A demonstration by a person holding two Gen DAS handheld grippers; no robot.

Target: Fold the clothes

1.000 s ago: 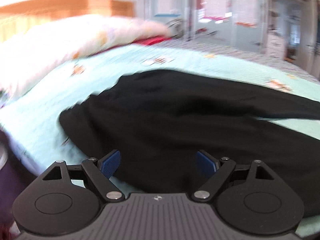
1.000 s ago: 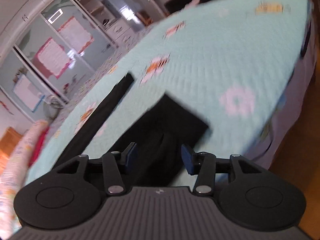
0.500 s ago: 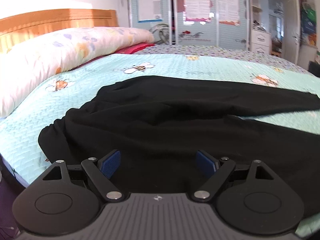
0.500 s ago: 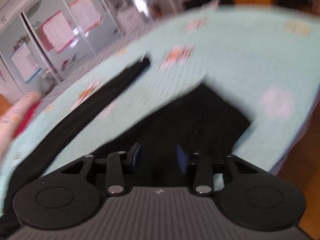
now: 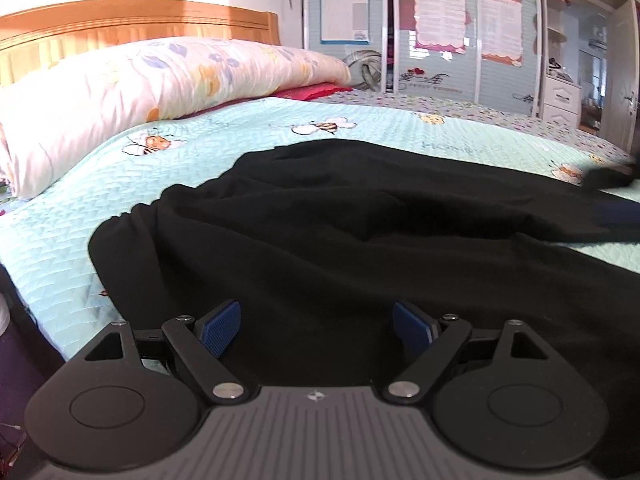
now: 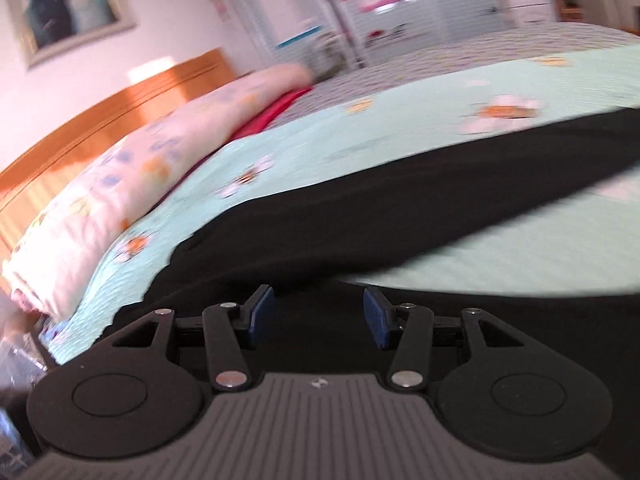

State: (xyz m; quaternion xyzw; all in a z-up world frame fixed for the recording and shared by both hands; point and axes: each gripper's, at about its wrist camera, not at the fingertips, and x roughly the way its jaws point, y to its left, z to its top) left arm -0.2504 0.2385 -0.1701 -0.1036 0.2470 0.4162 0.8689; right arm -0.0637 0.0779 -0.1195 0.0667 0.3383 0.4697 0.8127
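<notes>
A pair of black trousers (image 5: pixel 340 236) lies spread on a mint-green bedspread (image 5: pixel 80 216), waistband at the left, legs running right. My left gripper (image 5: pixel 316 330) is open and empty just above the cloth near the waist. In the blurred right wrist view the trousers (image 6: pixel 360 208) stretch across the bedspread (image 6: pixel 520 256). My right gripper (image 6: pixel 316 316) is open and empty, low over the black cloth.
A rolled floral quilt (image 5: pixel 140 92) lies at the head of the bed before the wooden headboard (image 5: pixel 120 24); it also shows in the right wrist view (image 6: pixel 132 184). A wardrobe with posters (image 5: pixel 440 32) stands beyond the bed. The bed's near edge drops off at the left (image 5: pixel 36 312).
My right gripper has swung from the trouser leg ends toward the waist end, and its jaws have widened. My left gripper has shifted slightly over the waist and stayed open.
</notes>
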